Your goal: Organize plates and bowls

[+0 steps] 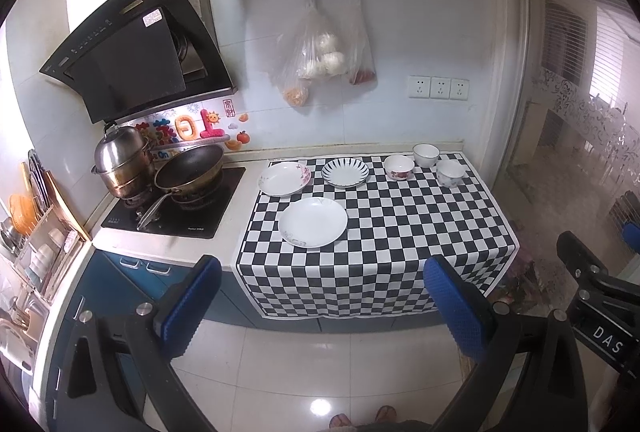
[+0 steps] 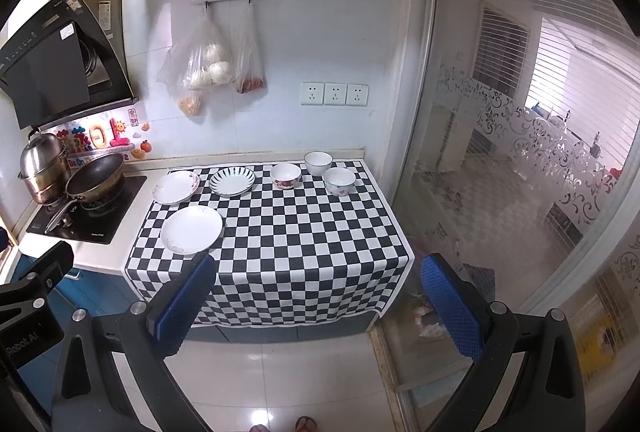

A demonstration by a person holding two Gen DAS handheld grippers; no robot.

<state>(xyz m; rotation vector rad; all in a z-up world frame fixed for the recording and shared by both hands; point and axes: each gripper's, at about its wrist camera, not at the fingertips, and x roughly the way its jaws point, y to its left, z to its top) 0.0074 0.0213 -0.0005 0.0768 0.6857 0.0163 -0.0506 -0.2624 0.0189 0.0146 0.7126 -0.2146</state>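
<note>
Plates and bowls all sit on the checkered cloth [image 1: 400, 232] covering the table [image 1: 248, 232], none stacked. Big white plate [image 1: 313, 222] is nearest the front edge, left of centre. Behind it in a row along the wall side: pink-flower plate [image 1: 285, 179] at the cloth's left edge, striped plate [image 1: 345, 173] just beside it, not touching. Further right, three bowls in a tight cluster: red-flower bowl [image 1: 399, 167], plain white bowl [image 1: 426, 155] at the back, third bowl [image 1: 451, 173] with a faint pattern to the right. They look near each other; can't tell if any touch. Left tongs [image 1: 322, 312] wide apart, empty, hanging over the floor [image 1: 320, 372] in front of the table, well short of the dishes. Right tongs [image 2: 318, 308] same: wide, empty, off the front edge, aimed at the right half of the cloth. Each tool shows in the other's view at the frame edge. Left of the cloth: stove [image 1: 176, 208] with a dark wok [image 1: 190, 168] and a steel steamer pot [image 1: 122, 162], hood [image 1: 136, 48] above. Two plastic bags [image 1: 320, 56] hang from a wall rail, three sockets [image 1: 439, 87] to their right. Toes of sandalled feet [image 1: 362, 418] show at the bottom of both views.
</note>
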